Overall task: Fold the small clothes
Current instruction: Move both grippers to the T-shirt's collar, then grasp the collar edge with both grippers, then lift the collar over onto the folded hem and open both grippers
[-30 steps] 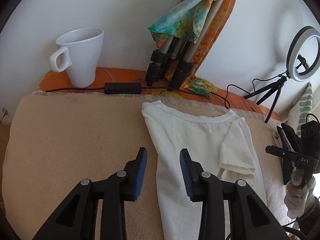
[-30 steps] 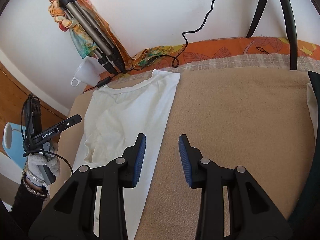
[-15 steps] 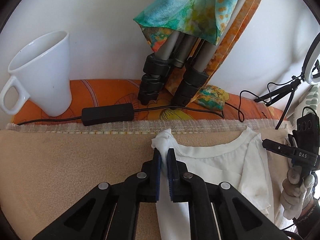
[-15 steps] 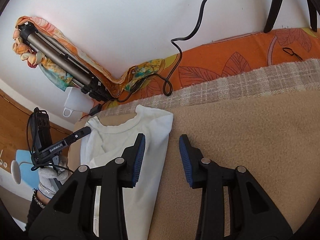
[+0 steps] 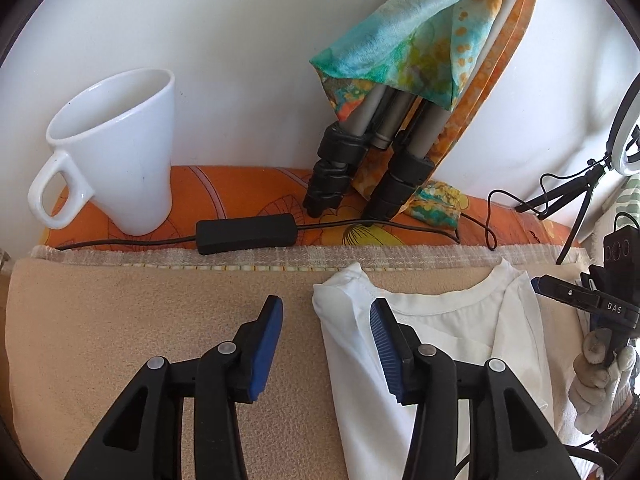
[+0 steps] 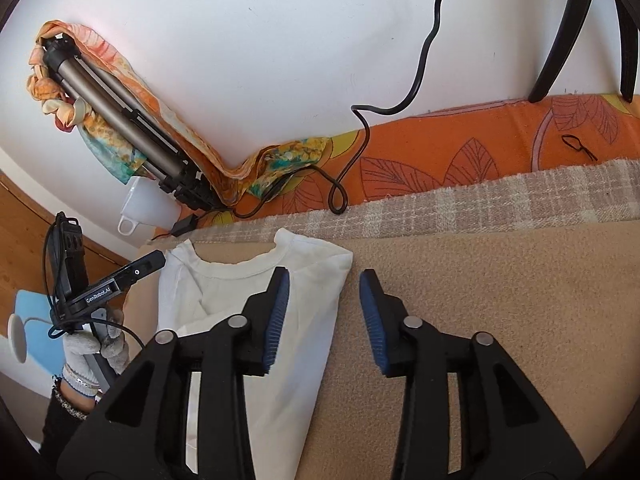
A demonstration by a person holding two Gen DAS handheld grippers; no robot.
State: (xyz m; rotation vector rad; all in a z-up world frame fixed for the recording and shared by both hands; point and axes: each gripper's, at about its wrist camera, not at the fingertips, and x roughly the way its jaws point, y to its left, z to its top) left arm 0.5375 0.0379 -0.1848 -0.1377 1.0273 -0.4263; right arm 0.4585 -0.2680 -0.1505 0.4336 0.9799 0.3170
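Both jaws have just opened, letting go the small white cotton T-shirt (image 5: 432, 344); next, pinch each shoulder corner squarely.

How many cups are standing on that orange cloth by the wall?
1: a white mug stands on the orange cloth against the wall, left of the folded tripod legs. Others might be hidden outside these views.

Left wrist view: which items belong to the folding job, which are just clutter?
Job:
- white T-shirt, lying on the beige blanket
- left gripper, jaws just opened, shoulder corner loose between them
- right gripper, open

Clutter:
- white mug
- tripod wrapped in a scarf
- ring light
- black cable box
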